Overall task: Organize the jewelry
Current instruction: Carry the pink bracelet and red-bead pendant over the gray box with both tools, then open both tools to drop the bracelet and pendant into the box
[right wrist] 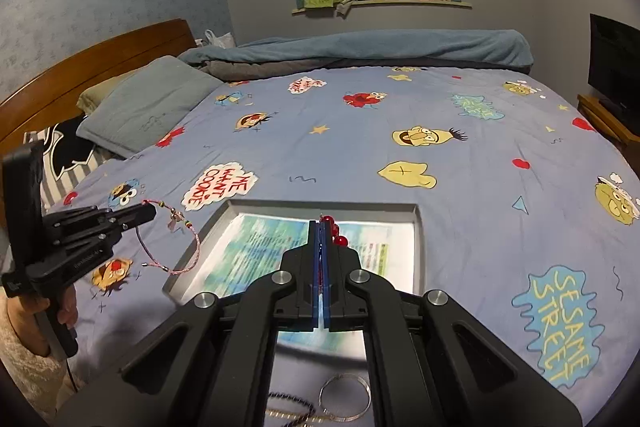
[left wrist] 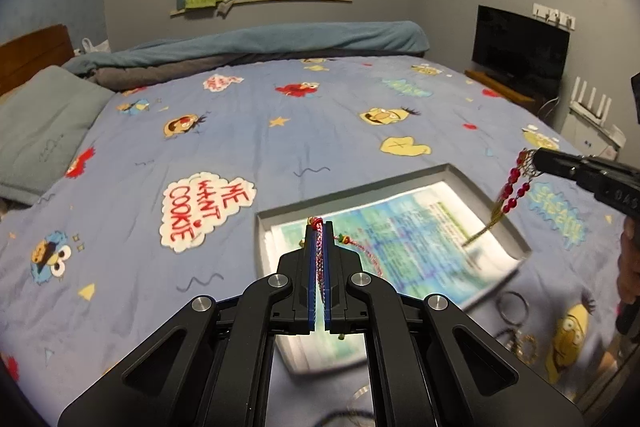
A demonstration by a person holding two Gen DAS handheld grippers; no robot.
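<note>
My left gripper (left wrist: 319, 227) is shut on a pink braided cord bracelet (left wrist: 362, 247) and holds it above the near left part of a grey tray (left wrist: 452, 171). In the right wrist view the left gripper (right wrist: 150, 213) shows with the bracelet (right wrist: 188, 247) hanging as a loop. My right gripper (right wrist: 320, 225) is shut on a red bead strand (right wrist: 338, 233) above the tray (right wrist: 320, 205). In the left wrist view the right gripper (left wrist: 534, 159) holds the red beads (left wrist: 514, 187), whose gold tassel dangles over the tray's right side.
The tray lies on a bed with a blue cartoon sheet (left wrist: 280, 131) and holds a printed paper (left wrist: 400, 227). More jewelry lies on the sheet near me: a silver bangle (right wrist: 345, 401), a dark bead chain (right wrist: 288, 403), rings (left wrist: 512, 307). Pillows (right wrist: 148, 99) lie at the left.
</note>
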